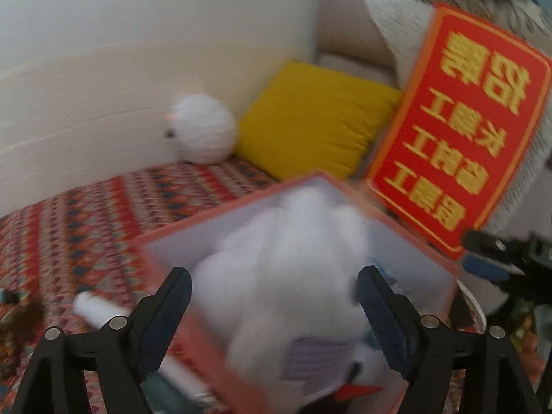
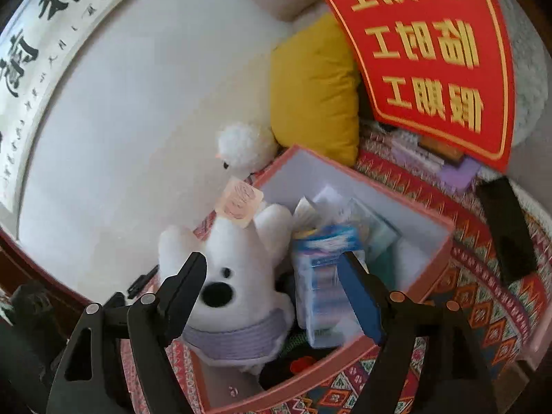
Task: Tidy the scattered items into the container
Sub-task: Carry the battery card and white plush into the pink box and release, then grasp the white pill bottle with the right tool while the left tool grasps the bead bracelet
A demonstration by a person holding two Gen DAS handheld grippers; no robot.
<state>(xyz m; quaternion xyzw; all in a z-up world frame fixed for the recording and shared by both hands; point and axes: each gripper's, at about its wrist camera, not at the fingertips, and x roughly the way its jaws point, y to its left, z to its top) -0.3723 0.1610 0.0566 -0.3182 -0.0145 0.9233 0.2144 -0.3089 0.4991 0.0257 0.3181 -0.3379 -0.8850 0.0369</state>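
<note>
- White plush dog (image 2: 238, 289) in a lilac knitted collar lies between the left gripper (image 1: 274, 305)'s spread fingers (image 1: 172, 307), apparently unclamped, over the pink cardboard box (image 2: 427, 262).
- Right gripper (image 2: 276, 296)'s fingers are apart too.
- Soft, light, squashy: I'd pinch its body.

Left view motion-blurred; plush dog (image 1: 286, 276) hides box (image 1: 165, 238) contents; red sign (image 2: 424, 51) cut off at top.
</note>
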